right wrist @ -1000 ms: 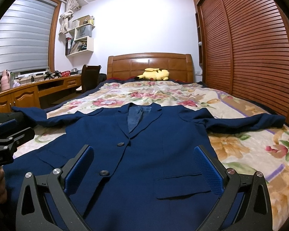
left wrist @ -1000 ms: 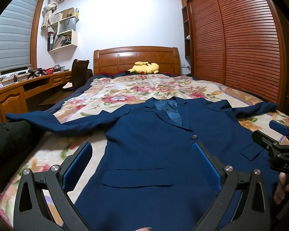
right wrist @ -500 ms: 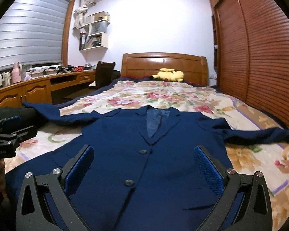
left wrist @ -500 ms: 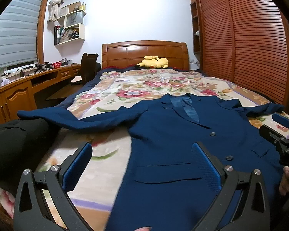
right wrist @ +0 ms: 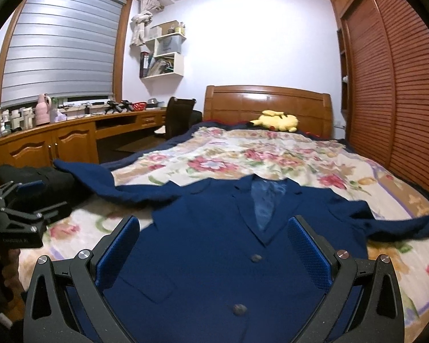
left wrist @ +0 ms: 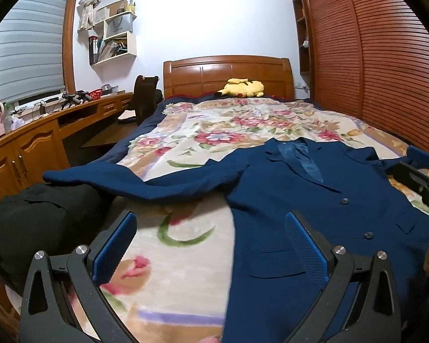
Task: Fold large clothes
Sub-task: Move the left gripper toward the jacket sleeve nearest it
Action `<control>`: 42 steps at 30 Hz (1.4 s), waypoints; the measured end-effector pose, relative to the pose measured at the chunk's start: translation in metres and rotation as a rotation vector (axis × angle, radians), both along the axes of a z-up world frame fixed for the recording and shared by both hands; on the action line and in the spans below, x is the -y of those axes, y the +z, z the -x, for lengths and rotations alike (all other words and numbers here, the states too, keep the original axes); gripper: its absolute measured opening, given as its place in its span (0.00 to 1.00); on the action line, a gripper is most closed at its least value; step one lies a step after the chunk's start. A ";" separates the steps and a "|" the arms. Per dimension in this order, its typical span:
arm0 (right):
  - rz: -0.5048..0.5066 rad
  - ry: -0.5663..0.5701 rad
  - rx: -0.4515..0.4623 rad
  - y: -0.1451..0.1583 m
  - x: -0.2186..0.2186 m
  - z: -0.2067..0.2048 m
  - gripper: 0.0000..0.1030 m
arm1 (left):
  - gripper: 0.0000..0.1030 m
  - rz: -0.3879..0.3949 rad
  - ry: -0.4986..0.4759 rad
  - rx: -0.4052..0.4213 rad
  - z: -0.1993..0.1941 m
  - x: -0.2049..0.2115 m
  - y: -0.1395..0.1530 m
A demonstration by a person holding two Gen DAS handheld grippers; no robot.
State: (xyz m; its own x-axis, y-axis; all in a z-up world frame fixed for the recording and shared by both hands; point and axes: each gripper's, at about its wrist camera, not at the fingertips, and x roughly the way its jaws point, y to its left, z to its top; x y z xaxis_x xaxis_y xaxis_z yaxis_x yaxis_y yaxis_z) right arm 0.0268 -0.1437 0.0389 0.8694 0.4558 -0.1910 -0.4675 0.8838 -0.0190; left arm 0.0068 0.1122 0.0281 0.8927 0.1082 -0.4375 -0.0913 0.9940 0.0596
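A navy blue suit jacket (left wrist: 314, 208) lies face up and buttoned on the floral bedspread (left wrist: 214, 134), sleeves spread to both sides; it also shows in the right wrist view (right wrist: 214, 245). My left gripper (left wrist: 210, 245) is open and empty, hovering over the bedspread beside the jacket's left edge. My right gripper (right wrist: 211, 248) is open and empty above the jacket's front, over its buttons. The left sleeve (left wrist: 123, 183) reaches toward the bed's left edge. The right gripper also shows at the right edge of the left wrist view (left wrist: 423, 177).
A black garment (left wrist: 34, 223) lies at the bed's left edge. A yellow plush toy (left wrist: 241, 87) sits by the wooden headboard (left wrist: 228, 74). A wooden desk (right wrist: 71, 134) with a chair (right wrist: 178, 115) runs along the left. A slatted wardrobe (left wrist: 371, 57) lines the right.
Both grippers have shifted left and drawn back a little; the left one is now over bare bedspread instead of the jacket. Both stay open. The jacket has not moved.
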 end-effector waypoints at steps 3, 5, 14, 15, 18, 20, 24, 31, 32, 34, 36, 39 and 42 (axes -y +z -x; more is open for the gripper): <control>-0.017 0.033 -0.003 0.000 -0.005 -0.012 1.00 | 1.00 0.001 -0.003 -0.009 -0.004 -0.009 0.001; -0.020 0.048 -0.005 0.001 -0.007 -0.018 1.00 | 1.00 0.005 -0.003 -0.015 -0.007 -0.014 0.002; -0.010 0.086 -0.022 -0.011 -0.006 -0.042 1.00 | 1.00 -0.032 0.019 -0.058 -0.032 -0.030 -0.001; -0.002 0.088 -0.026 -0.015 -0.005 -0.046 1.00 | 1.00 -0.033 0.022 -0.064 -0.035 -0.034 -0.002; 0.007 0.085 -0.043 -0.023 0.003 -0.055 1.00 | 1.00 -0.036 0.030 -0.093 -0.049 -0.042 -0.005; 0.015 0.084 -0.055 -0.025 0.002 -0.062 1.00 | 1.00 -0.042 0.034 -0.112 -0.056 -0.046 -0.006; 0.034 0.080 -0.075 -0.031 0.004 -0.073 1.00 | 1.00 -0.044 0.037 -0.131 -0.070 -0.057 -0.007; 0.056 0.081 -0.084 -0.021 -0.012 -0.075 1.00 | 1.00 0.034 0.059 -0.187 -0.105 -0.087 -0.009; 0.058 0.081 -0.087 -0.017 -0.019 -0.072 1.00 | 1.00 0.053 0.065 -0.200 -0.111 -0.093 -0.009; 0.060 0.080 -0.094 -0.015 -0.023 -0.069 1.00 | 0.99 0.075 0.081 -0.229 -0.122 -0.102 -0.012; 0.063 0.082 -0.102 -0.015 -0.024 -0.067 1.00 | 0.84 0.101 0.092 -0.250 -0.129 -0.112 -0.016; 0.073 0.083 -0.104 -0.014 -0.026 -0.066 1.00 | 0.72 0.132 0.123 -0.269 -0.135 -0.125 -0.020; 0.082 0.090 -0.106 -0.014 -0.029 -0.066 1.00 | 0.71 0.166 0.169 -0.297 -0.142 -0.138 -0.026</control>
State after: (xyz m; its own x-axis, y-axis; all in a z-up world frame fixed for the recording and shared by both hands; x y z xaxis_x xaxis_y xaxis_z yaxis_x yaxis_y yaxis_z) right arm 0.0926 -0.1152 0.0248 0.7990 0.5097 -0.3192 -0.5476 0.8360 -0.0356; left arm 0.1489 0.2507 0.0022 0.7000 0.1495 -0.6983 -0.2580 0.9647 -0.0521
